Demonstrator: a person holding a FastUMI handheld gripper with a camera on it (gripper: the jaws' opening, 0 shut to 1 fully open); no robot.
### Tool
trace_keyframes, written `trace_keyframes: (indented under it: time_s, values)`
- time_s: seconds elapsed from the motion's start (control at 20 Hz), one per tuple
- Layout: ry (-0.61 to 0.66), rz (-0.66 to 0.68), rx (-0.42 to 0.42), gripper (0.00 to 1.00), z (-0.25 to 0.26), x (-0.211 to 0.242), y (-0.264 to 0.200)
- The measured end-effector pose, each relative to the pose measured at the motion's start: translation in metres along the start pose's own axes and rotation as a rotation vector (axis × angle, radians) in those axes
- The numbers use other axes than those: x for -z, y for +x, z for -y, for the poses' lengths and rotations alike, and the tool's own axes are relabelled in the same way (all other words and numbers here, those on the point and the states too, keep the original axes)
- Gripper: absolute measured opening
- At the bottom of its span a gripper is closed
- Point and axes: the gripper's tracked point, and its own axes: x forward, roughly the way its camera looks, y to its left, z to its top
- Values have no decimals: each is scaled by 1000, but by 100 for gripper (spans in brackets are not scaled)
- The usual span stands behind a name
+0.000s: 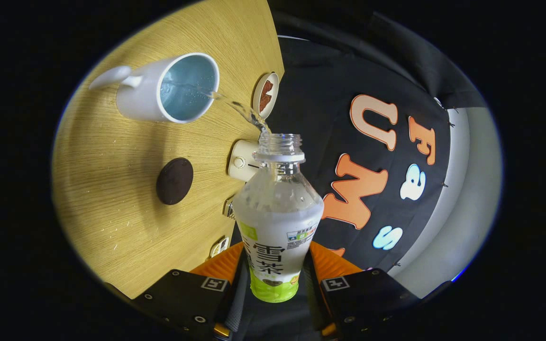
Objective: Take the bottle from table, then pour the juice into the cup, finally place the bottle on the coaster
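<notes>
The jaws pinch the bottle [277, 222] low on its body, its long axis running straight ahead and tipped. From its open mouth the stream arcs toward ten o'clock into the cup [168, 88]; the dark coaster [174, 181] lies on the tabletop [112, 222] at about nine o'clock, nearer than the cup.

You had the gripper [275, 279] clamped on the bottle [277, 222], both fingers pressing its sides. The bottle stood uncapped and tipped, and a clear stream [237, 108] ran from its mouth into the white cup [166, 87] beyond the fingers. A dark round coaster [174, 181] lay on the wooden table [112, 213], nearer the fingers than the cup.
</notes>
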Motion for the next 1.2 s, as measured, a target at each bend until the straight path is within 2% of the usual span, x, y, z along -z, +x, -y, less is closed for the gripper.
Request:
trace_keyframes:
  time_s: [1.2]
  values:
    - [-113, 32, 30, 57, 23, -13, 4]
